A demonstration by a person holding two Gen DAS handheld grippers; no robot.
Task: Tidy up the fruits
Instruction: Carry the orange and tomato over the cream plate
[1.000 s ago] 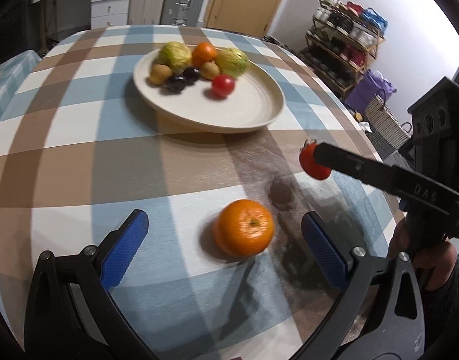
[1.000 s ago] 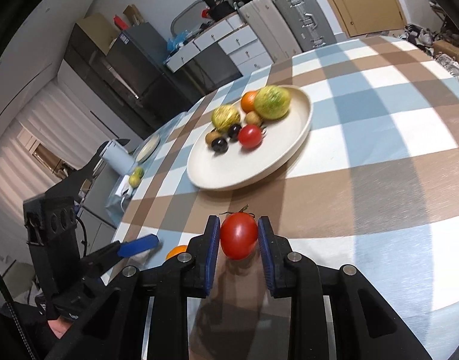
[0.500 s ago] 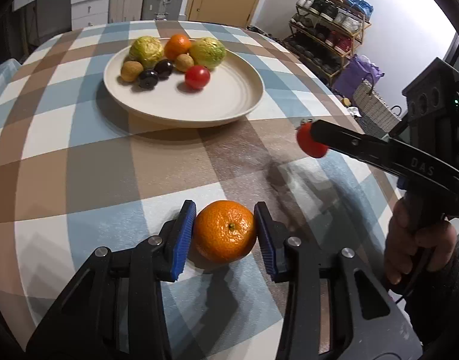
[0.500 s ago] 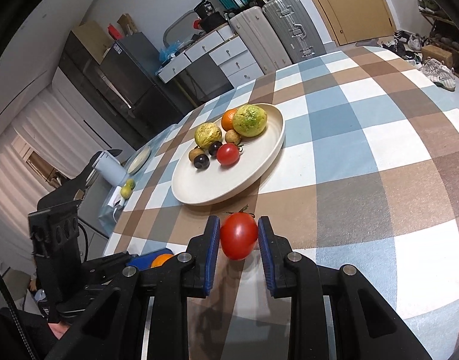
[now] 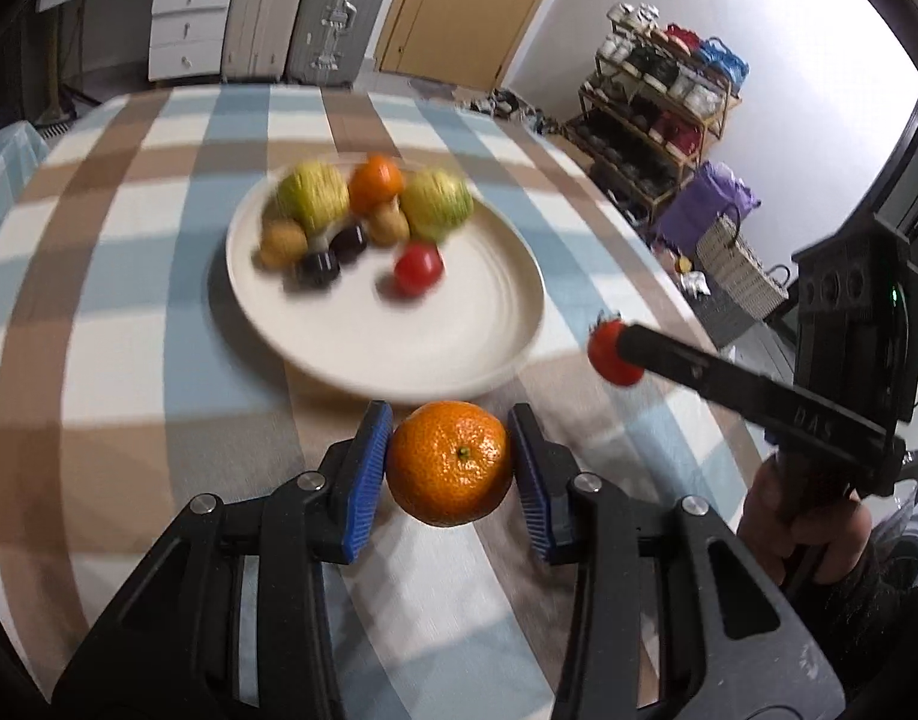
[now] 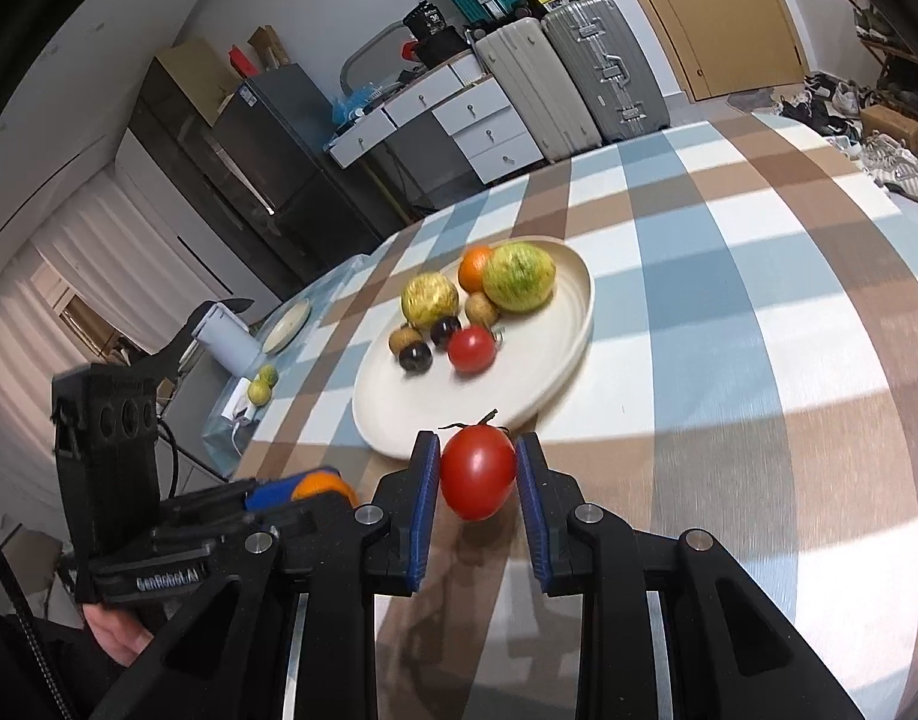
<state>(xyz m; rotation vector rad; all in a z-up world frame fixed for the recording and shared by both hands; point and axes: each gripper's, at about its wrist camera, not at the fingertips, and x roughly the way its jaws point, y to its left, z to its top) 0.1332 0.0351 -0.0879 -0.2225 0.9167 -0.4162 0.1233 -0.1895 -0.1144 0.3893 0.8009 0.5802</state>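
Lifted clear of the checked tablecloth since half a second ago: orange, clamped between left gripper pads; carried up to the plate rim, no longer well short; tomato pinched in right gripper as before, nearer the plate; likely both ready for placing among fruit there.
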